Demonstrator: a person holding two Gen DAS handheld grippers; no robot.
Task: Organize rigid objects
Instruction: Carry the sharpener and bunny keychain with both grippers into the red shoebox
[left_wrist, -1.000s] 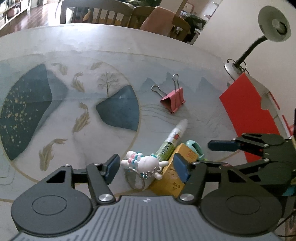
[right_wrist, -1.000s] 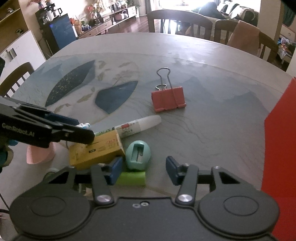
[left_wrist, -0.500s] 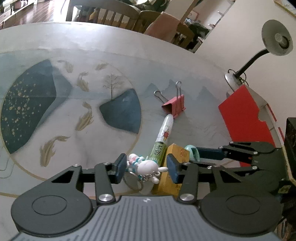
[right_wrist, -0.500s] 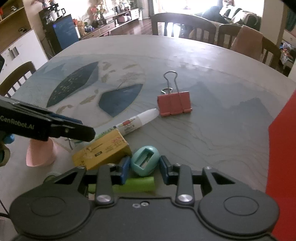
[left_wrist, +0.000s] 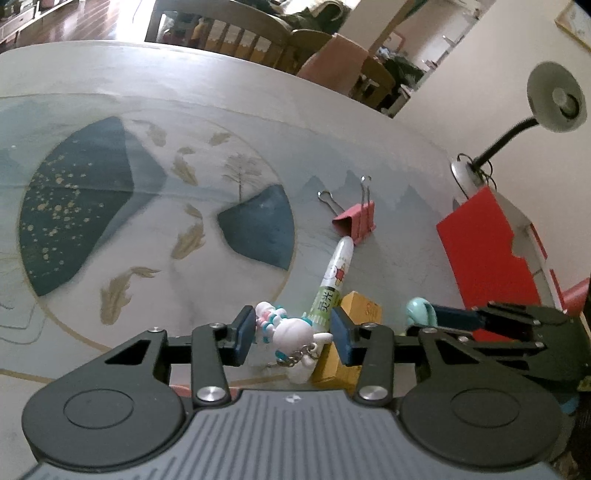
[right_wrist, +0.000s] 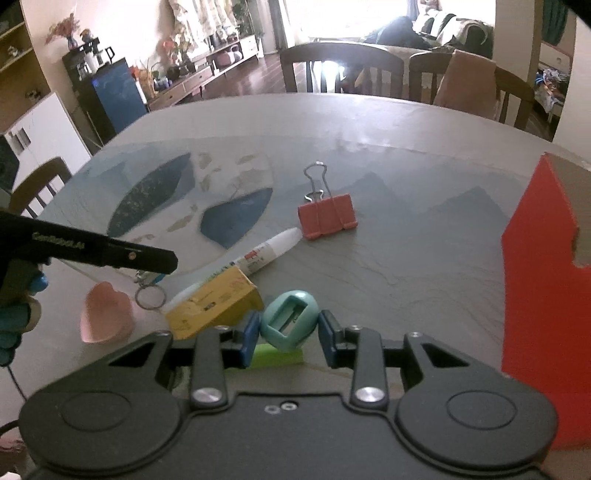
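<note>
In the left wrist view, the left gripper (left_wrist: 291, 334) has its blue pads clenched on a small white plastic rabbit keychain charm (left_wrist: 295, 330) with pink and turquoise beads at its head and a metal chain trailing from its lower end; the jaws have just been closing onto it. Directly behind the charm, toward twelve o'clock, a white glue pen with a green label (left_wrist: 334, 275) lies on the grey painted tabletop (left_wrist: 110, 92), its tip nearly touching a red metal binder clip (left_wrist: 356, 221) with wire handles. A yellow cardboard box (left_wrist: 351, 332) lies just at the pen's right, at about three o'clock from the charm. In the right wrist view, the right gripper (right_wrist: 288, 332) grasps a teal egg-shaped plastic pencil sharpener (right_wrist: 290, 319), its rectangular slot facing the camera and tilted; these jaws too have just been closing on it. A lime-green block (right_wrist: 277, 356) lies under the sharpener. At nine o'clock from the sharpener sits the yellow box, and farther that way a pink heart-shaped dish (right_wrist: 107, 314). A red cardboard box (right_wrist: 543, 295) stands at three o'clock.
</note>
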